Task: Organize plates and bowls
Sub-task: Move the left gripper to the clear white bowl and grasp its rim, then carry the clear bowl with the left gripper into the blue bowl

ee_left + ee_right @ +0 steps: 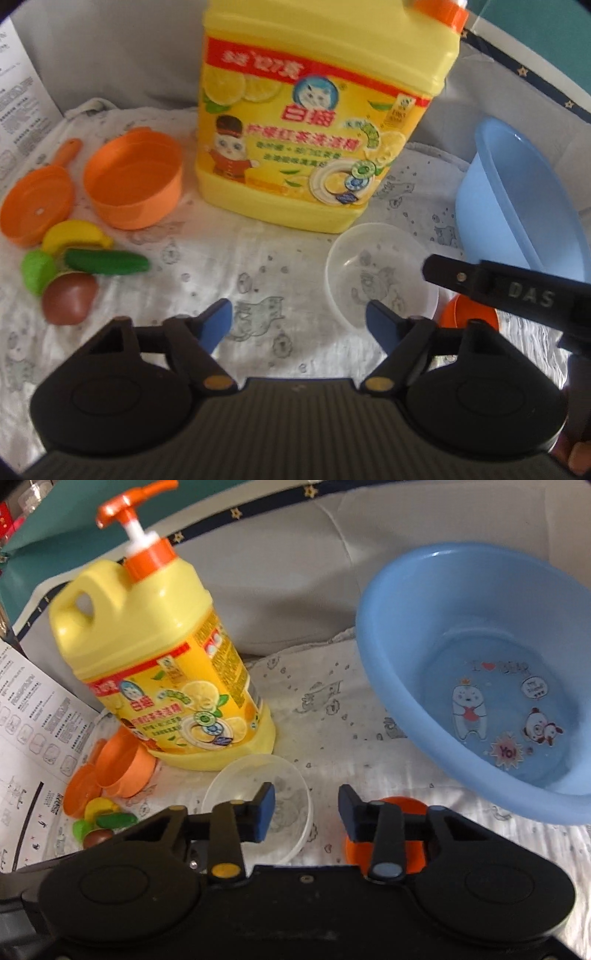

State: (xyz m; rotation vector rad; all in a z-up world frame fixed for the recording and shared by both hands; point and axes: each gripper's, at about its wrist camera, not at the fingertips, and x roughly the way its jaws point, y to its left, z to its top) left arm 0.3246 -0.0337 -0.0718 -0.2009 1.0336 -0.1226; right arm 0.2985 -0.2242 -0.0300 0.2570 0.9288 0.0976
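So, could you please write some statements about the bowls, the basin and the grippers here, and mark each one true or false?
1. The clear bowl sits inside the blue basin. False: it lies on the cloth beside it.
2. The detergent bottle stands upright. True.
3. The left gripper holds the clear bowl. False: nothing is between its fingers.
4. The right gripper holds nothing. True.
5. The orange pot is empty. True.

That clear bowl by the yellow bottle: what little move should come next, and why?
Probably ease the left tongs forward and to the right so one finger slips over the clear bowl's near rim. Both tongs are open with nothing between their fingers, the bowl sits empty on the cloth, and the blue basin beside it is free.
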